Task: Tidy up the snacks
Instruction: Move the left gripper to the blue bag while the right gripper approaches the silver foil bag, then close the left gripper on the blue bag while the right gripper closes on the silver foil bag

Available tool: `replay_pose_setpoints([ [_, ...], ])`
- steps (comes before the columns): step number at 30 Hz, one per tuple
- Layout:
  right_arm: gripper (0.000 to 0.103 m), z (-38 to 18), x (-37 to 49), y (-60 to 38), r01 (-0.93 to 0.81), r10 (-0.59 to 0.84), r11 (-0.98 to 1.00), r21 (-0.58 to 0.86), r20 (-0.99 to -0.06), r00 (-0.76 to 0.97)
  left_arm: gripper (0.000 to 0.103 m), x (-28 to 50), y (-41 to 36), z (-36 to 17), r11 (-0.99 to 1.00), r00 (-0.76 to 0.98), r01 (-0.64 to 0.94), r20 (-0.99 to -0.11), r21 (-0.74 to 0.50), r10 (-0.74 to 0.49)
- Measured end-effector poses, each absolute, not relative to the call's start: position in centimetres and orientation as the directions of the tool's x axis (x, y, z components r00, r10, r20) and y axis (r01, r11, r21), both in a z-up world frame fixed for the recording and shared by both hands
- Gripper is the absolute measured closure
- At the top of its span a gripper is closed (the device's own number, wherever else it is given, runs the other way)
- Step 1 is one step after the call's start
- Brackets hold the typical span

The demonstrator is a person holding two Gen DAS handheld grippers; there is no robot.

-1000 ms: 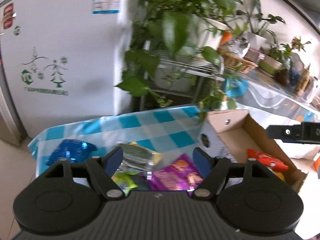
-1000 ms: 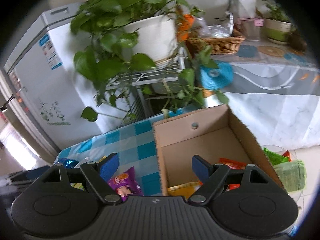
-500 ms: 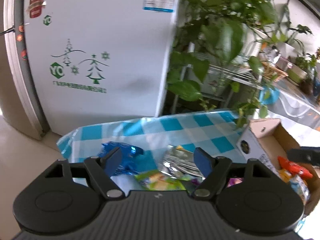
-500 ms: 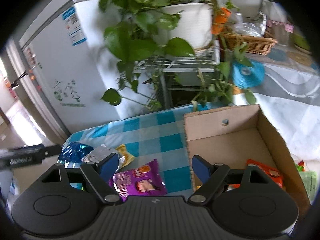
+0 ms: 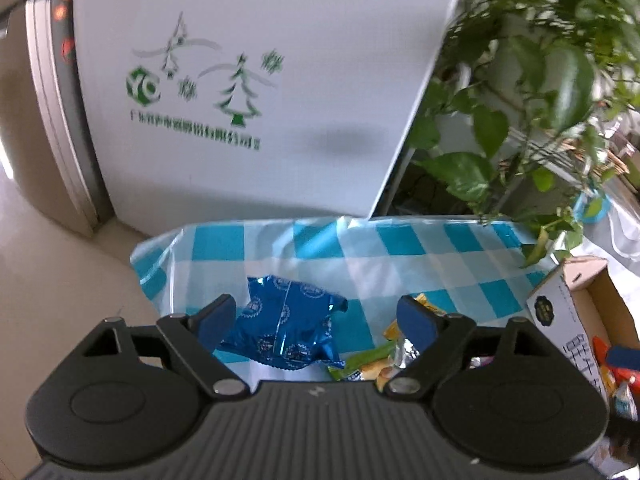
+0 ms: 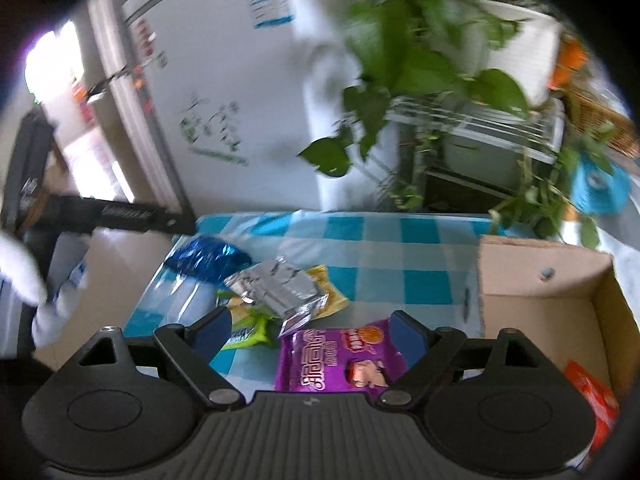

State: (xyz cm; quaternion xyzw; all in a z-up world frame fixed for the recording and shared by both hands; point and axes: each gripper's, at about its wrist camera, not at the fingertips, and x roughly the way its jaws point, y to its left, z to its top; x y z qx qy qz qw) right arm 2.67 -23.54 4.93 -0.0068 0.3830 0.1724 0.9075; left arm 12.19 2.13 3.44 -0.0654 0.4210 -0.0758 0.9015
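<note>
My left gripper (image 5: 314,322) is open above a blue foil snack bag (image 5: 286,330) lying between its fingers on the blue checked tablecloth (image 5: 400,256). My right gripper (image 6: 310,330) is open over a purple snack bag (image 6: 336,356). Beside it lie a silver packet (image 6: 276,286), a yellow packet (image 6: 330,292) and a green packet (image 6: 248,330). The blue bag also shows in the right wrist view (image 6: 206,258). The cardboard box (image 6: 536,280) at the right holds an orange packet (image 6: 590,396).
A white fridge (image 5: 248,80) stands behind the table. A potted plant (image 6: 436,36) on a wire rack hangs over the table's far right. The table's left edge drops to the floor (image 5: 60,272). The left gripper's body (image 6: 120,214) reaches in from the left.
Both grippers have swung left. The left one now frames the blue bag. The right one has moved off the box and now sits over the purple bag.
</note>
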Motion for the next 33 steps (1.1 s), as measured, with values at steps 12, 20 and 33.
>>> replay_pose_setpoints([
  [12,0.012,1.8,6.4,-20.3,-0.442,0.352,0.892,0.094,-0.758,0.549,0.015,15.5,1.8,0.8,0.976,0.558,0.125,-0.800,-0.181,-0.220],
  [20,0.011,-0.3,9.2,-18.9,-0.488,0.366,0.868,0.086,-0.775,0.515,0.015,16.8,2.2,0.0,0.966,0.538,0.149,-0.802,-0.212,-0.259],
  [33,0.008,-2.4,12.7,-17.6,-0.548,0.423,0.828,0.118,-0.773,0.474,0.014,18.5,2.2,-1.7,0.957,0.460,0.149,-0.839,-0.250,-0.290],
])
